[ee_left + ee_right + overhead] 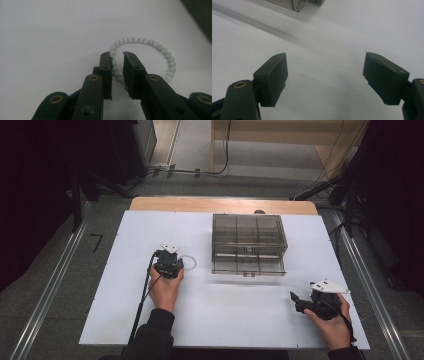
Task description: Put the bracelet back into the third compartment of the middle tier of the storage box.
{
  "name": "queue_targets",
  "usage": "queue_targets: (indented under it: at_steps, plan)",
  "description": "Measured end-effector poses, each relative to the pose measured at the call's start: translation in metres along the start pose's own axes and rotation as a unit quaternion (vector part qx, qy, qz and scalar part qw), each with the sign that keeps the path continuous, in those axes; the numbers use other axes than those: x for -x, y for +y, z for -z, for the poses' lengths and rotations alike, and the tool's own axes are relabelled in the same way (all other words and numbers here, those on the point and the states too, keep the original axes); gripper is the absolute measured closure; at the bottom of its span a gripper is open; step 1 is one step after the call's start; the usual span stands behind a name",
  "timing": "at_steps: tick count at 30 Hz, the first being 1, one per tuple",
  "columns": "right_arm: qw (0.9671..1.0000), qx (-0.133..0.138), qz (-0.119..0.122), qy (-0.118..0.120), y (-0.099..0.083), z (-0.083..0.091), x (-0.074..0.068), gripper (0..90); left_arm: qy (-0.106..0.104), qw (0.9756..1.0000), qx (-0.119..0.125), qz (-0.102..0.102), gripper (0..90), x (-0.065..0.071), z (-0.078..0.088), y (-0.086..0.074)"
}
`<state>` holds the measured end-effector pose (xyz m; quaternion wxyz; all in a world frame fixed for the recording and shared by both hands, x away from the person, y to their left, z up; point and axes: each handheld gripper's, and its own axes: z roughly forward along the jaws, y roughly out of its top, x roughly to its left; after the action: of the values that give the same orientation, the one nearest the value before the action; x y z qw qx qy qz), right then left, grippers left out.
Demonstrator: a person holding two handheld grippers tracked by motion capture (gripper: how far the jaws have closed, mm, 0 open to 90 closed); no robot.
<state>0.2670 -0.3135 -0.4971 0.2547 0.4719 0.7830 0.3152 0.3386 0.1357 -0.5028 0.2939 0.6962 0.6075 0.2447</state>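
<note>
The left gripper [117, 56] straddles the near arc of the pale beaded bracelet [144, 58] on the white table sheet [125, 285], jaws narrow, beads between them, not yet pinched. Best squeeze squarely, then lift straight up. The right gripper [325, 75] rests wide, empty.

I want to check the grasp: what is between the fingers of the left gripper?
Part of the pale bead bracelet lies between the left gripper fingers, on the white table. Whether the pads press the beads is hidden by the fingers.
</note>
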Motion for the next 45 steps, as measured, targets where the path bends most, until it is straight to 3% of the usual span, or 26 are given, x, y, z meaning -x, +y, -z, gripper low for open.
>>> queue_targets:
  at_steps: [8, 24, 28, 32, 45]
  plan:
    - [1.0, -0.001, 0.0, 0.0, 0.0, 0.0, 0.0, 18.4, -0.004, 1.0, 0.001, -0.001, 85.4, 0.002, 0.0, 0.0]
    - [1.0, -0.001, -0.002, -0.001, 0.0, 0.0, 0.0, 18.4, -0.005, 0.9998, 0.011, -0.017, 86.1, 0.002, 0.0, -0.003]
    - [1.0, -0.001, -0.002, -0.001, 0.0, 0.0, 0.0, 18.4, -0.019, 0.9996, 0.019, -0.006, 86.2, -0.002, 0.0, -0.005]
    - [1.0, 0.0, -0.002, -0.002, 0.0, 0.0, 0.001, 18.4, -0.019, 0.9991, 0.037, -0.007, 87.8, -0.002, 0.0, -0.01]
    - [1.0, 0.001, -0.004, -0.003, -0.001, 0.001, 0.002, 18.4, -0.038, 0.9985, 0.039, 0.009, 88.0, -0.007, 0.001, -0.011]
